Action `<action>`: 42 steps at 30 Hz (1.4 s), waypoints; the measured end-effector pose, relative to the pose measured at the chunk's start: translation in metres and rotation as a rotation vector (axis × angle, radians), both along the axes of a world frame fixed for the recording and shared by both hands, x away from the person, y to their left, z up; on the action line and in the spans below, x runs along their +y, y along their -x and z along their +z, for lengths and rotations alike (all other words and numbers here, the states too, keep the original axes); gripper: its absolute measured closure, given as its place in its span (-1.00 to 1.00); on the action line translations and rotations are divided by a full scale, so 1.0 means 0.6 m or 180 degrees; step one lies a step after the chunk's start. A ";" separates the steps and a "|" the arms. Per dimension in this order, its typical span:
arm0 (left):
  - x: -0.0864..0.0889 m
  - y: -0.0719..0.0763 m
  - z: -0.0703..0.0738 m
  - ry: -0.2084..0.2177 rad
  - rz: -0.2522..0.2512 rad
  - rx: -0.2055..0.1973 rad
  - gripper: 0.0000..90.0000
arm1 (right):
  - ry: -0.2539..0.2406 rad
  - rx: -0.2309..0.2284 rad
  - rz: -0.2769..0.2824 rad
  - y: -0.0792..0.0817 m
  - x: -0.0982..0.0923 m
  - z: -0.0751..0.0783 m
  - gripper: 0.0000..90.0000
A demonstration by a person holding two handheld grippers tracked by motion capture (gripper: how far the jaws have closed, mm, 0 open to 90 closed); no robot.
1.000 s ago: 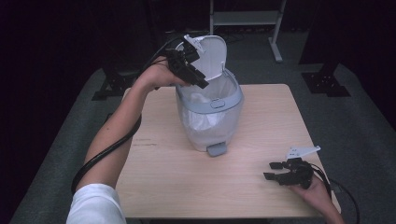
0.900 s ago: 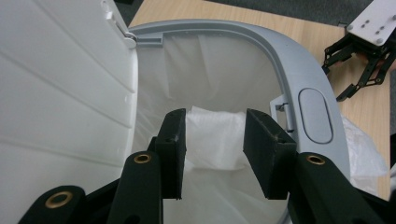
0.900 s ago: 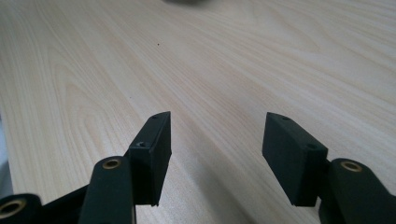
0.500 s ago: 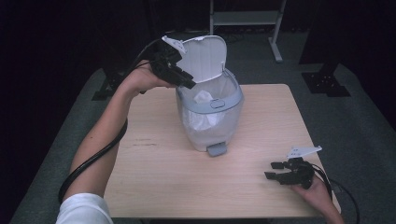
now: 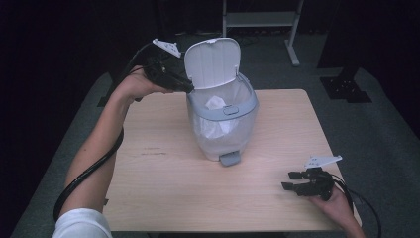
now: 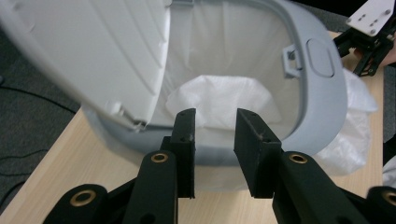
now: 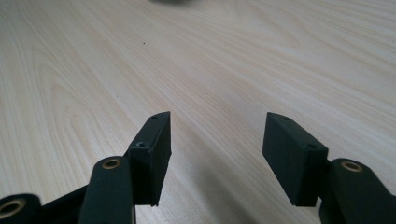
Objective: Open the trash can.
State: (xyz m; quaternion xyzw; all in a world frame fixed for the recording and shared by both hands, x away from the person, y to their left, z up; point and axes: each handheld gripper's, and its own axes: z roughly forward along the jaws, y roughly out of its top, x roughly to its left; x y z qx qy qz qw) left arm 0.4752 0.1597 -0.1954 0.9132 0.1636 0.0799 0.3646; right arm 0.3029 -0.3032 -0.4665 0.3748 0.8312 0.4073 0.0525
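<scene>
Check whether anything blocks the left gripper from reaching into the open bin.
Nothing visible does. The left gripper sits just outside the bin rim, jaws open, with the lid raised beside it and the white liner inside.

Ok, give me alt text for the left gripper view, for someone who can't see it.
The left gripper, jaws apart and empty, points into an open grey bin lined with a white bag. The raised lid is at left, on a wooden table.

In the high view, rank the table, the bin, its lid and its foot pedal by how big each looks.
1. Table
2. Bin
3. Lid
4. Pedal
The open lid stands up toward the camera, so it may look somewhat larger than it is, but the order holds.
</scene>
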 end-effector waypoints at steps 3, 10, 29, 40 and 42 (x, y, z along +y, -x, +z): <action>0.008 -0.003 -0.004 0.0010 0.0029 0.0015 0.52 | -0.0011 0.0000 -0.0010 0.000 -0.001 0.000 -0.09; 0.030 -0.015 -0.011 0.0040 0.0083 0.0065 0.54 | -0.0017 0.0013 -0.0026 -0.002 -0.003 -0.002 -0.09; 0.052 -0.065 -0.012 0.0019 0.0378 0.0027 0.78 | -0.0012 0.0017 -0.0050 0.000 -0.008 -0.001 -0.09; 0.046 -0.113 -0.017 0.0114 0.0469 0.0046 0.84 | 0.0013 0.0045 -0.0045 -0.002 -0.008 -0.004 -0.09; 0.044 -0.120 -0.020 0.0197 0.0473 0.0081 0.83 | 0.0012 0.0051 -0.0042 -0.003 -0.008 -0.005 -0.09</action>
